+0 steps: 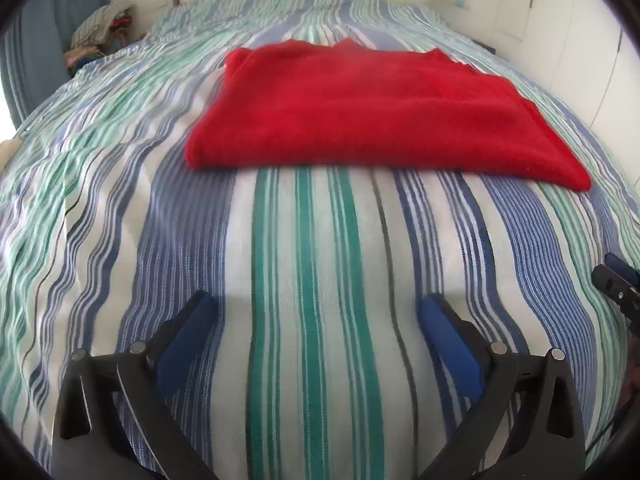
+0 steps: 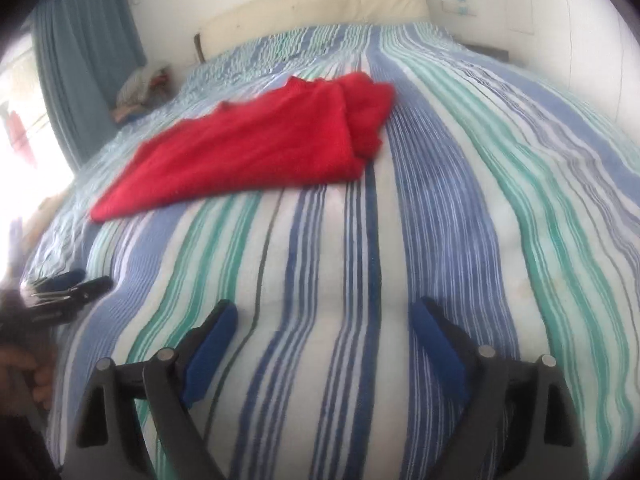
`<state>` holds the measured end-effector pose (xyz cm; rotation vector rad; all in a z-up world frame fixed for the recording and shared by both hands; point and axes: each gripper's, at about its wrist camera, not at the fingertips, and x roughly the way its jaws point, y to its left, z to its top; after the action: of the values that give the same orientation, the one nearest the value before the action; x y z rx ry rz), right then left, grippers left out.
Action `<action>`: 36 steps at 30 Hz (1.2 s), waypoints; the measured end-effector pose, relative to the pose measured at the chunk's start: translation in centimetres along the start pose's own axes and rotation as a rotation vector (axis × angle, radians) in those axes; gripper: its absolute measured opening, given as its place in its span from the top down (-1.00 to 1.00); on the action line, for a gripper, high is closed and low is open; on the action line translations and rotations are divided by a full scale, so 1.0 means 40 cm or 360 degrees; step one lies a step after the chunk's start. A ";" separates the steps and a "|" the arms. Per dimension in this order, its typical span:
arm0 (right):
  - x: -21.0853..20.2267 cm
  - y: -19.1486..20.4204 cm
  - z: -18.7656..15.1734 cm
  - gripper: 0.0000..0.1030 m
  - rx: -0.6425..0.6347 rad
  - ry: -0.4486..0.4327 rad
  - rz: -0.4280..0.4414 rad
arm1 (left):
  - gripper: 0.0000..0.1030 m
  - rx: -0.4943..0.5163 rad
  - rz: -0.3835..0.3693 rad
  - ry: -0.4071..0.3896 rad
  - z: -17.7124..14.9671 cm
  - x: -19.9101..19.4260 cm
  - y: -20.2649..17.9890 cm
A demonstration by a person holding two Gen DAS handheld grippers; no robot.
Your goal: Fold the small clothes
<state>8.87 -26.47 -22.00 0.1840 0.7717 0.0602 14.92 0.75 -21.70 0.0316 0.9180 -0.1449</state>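
A folded red garment [image 1: 380, 116] lay flat on the striped bedspread [image 1: 312, 264], well ahead of both tongs and touching neither. The left gripper [image 1: 318, 316] and right gripper [image 2: 324, 320] hung over bare cover, jaws spread wide with nothing between them. A heap of clothes [image 1: 100, 32] sat beside the blue curtain [image 2: 84, 64], near the cream headboard [image 2: 320, 0].

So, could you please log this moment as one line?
left tongs: open, empty | right tongs: open, empty | folded red fleece garment: lying on striped bedspread, untouched
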 end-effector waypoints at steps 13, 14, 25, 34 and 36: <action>0.009 0.020 -0.001 -0.78 -0.0045 0.0008 -0.0038 | -0.99 -0.0017 -0.0036 -0.0028 -0.004 0.003 0.006; 0.007 0.019 -0.004 -0.78 -0.0046 0.0008 -0.0037 | -0.99 -0.0016 -0.0035 -0.0026 -0.004 0.003 0.006; 0.009 0.020 -0.003 -0.80 -0.0056 0.0015 -0.0047 | -0.99 -0.0017 -0.0035 -0.0026 -0.004 0.003 0.006; 0.010 0.020 -0.003 -0.80 -0.0055 0.0014 -0.0046 | -0.99 -0.0018 -0.0033 -0.0028 -0.004 0.002 0.004; 0.010 0.019 -0.003 -0.80 -0.0051 0.0011 -0.0041 | -0.99 -0.0018 -0.0032 -0.0026 -0.004 0.002 0.004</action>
<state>9.08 -25.64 -22.22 0.1432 0.7794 0.0491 14.87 0.91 -21.88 0.0107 0.9028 -0.1586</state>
